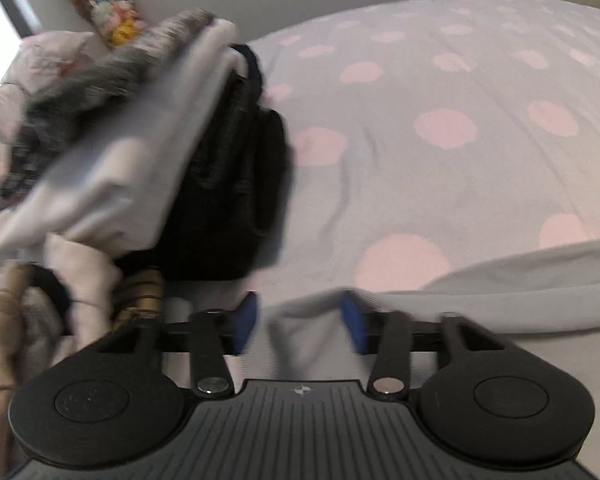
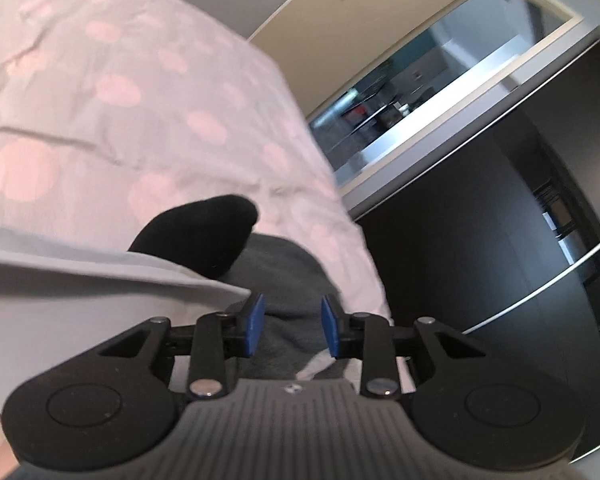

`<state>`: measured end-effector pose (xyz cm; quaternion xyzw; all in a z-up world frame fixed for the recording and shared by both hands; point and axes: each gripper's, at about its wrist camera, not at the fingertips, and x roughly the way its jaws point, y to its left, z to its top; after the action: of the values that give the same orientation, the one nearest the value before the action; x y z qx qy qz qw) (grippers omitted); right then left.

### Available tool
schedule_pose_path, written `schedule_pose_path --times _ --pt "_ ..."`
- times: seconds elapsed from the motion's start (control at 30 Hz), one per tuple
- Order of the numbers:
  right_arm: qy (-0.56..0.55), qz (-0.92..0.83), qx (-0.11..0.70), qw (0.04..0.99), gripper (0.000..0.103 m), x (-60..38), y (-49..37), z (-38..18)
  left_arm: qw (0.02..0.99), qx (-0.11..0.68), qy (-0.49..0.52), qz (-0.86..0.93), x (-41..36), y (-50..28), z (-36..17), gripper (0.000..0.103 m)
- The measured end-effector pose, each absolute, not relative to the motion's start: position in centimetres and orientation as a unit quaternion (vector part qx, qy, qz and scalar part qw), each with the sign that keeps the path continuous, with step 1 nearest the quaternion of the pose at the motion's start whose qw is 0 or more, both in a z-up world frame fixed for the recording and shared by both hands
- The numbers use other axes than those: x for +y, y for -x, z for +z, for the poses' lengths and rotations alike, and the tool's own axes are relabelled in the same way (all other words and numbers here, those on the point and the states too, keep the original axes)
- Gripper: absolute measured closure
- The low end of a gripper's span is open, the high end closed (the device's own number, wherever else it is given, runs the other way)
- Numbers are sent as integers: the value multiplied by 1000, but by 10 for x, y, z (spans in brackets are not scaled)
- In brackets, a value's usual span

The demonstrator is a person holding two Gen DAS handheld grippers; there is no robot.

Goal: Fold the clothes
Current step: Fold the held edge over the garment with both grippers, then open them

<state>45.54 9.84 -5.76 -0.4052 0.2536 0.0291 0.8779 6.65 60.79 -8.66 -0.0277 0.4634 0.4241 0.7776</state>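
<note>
In the left wrist view my left gripper [image 1: 300, 322] stands open low over a pale grey garment [image 1: 500, 300]. A raised fold of that cloth sits between the blue pads [image 1: 246, 320] without being pinched. A blurred heap of clothes lies to the left: a white piece [image 1: 112, 184], a grey knit [image 1: 72, 96] and a black piece [image 1: 236, 184]. In the right wrist view my right gripper [image 2: 293, 325] is open above a dark grey garment [image 2: 284, 276], and nothing is clamped. The pale grey garment [image 2: 80, 300] lies to its left, with a black piece [image 2: 196, 232] just beyond.
Everything rests on a bed with a grey cover with pink dots [image 1: 440, 128]. A doll [image 1: 108, 4] leans on the wall behind the heap. The bed's edge [image 2: 356, 240] drops off to the right, facing dark sliding wardrobe doors [image 2: 480, 220].
</note>
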Motion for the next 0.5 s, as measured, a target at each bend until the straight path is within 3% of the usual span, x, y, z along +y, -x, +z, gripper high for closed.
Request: schedule_pose_path --times 0.27,0.5 --pt "330 192 262 887 70 119 -390 -34 823 449 14 348 557 -55 -59 47" --pt "343 329 327 817 73 189 -346 -67 841 487 -25 234 498 -81 -94 49"
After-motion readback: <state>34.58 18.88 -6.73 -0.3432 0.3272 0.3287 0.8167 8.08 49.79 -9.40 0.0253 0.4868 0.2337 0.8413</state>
